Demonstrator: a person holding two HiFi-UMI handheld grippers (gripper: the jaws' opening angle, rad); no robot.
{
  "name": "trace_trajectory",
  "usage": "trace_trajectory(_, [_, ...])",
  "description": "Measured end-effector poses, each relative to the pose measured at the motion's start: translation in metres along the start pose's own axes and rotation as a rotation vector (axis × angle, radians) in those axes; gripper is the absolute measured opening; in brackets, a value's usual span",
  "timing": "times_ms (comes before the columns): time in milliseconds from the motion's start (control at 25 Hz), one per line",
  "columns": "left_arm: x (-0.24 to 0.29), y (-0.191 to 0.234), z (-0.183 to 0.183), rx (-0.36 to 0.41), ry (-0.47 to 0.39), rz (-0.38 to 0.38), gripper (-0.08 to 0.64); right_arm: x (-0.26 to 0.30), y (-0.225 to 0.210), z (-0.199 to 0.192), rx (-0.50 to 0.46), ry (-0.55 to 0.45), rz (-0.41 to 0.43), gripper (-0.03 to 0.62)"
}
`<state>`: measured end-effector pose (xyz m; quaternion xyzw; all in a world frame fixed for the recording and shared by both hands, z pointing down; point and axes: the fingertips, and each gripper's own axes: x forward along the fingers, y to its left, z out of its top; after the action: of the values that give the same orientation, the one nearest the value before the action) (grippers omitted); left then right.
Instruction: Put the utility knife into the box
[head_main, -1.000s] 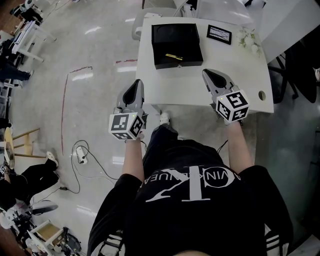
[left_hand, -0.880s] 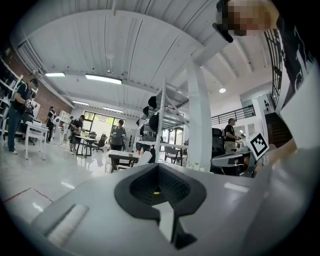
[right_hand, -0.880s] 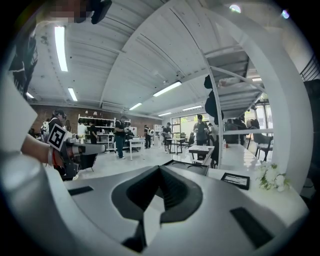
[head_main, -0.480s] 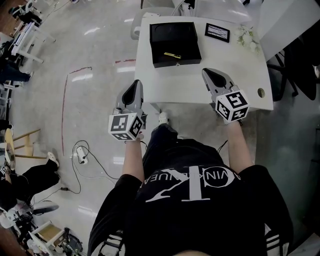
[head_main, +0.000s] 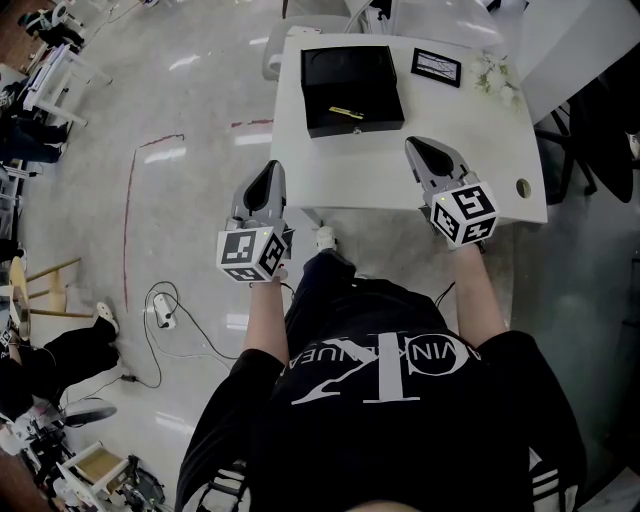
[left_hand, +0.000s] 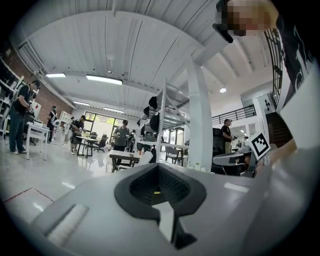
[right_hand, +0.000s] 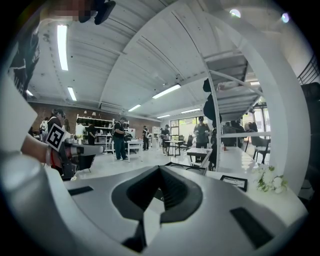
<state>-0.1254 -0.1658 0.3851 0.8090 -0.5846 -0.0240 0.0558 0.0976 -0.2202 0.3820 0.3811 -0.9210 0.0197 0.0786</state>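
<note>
- A white table (head_main: 480, 150) is seen in the upper middle of the head view, with a black box (head_main: 353, 75) set on its far left part.
- The box is open at the top, and the yellow utility knife (head_main: 347, 112) is seen lying inside it, near the edge closer to the person.
- A small dark framed card (head_main: 437, 67) and a sprig of white flowers (head_main: 497, 75) are placed to the right of the box, toward the upper right.
- The left gripper (head_main: 271, 172) is held at the table's near left corner, below the box and apart from it. In the left gripper view its jaws are pressed together, with nothing clamped between them.
- The right gripper (head_main: 421, 149) is held over the table's near edge, lower right of the box. Its jaws are likewise closed on nothing in the right gripper view.
- A red line (head_main: 128, 200) is marked on the pale floor (head_main: 190, 110) at the left, and a cable (head_main: 160, 318) is seen at the lower left.
</note>
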Motion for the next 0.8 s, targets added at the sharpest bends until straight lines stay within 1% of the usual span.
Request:
trace_trajectory(240, [0.000,0.006,0.004,0.012,-0.013,0.019,0.011,0.006,-0.001,0.001,-0.006,-0.005,-0.005,0.014])
trace_trajectory(560, [-0.001,0.020,0.010,0.064,-0.026,0.067,0.011,0.017,-0.002,0.001,-0.013,-0.019,-0.002,0.014])
trace_trajectory(800, [0.002,0.032,0.019,0.075,-0.034,0.082,0.011,0.024,-0.004,0.004,-0.014,-0.025,-0.003,0.014])
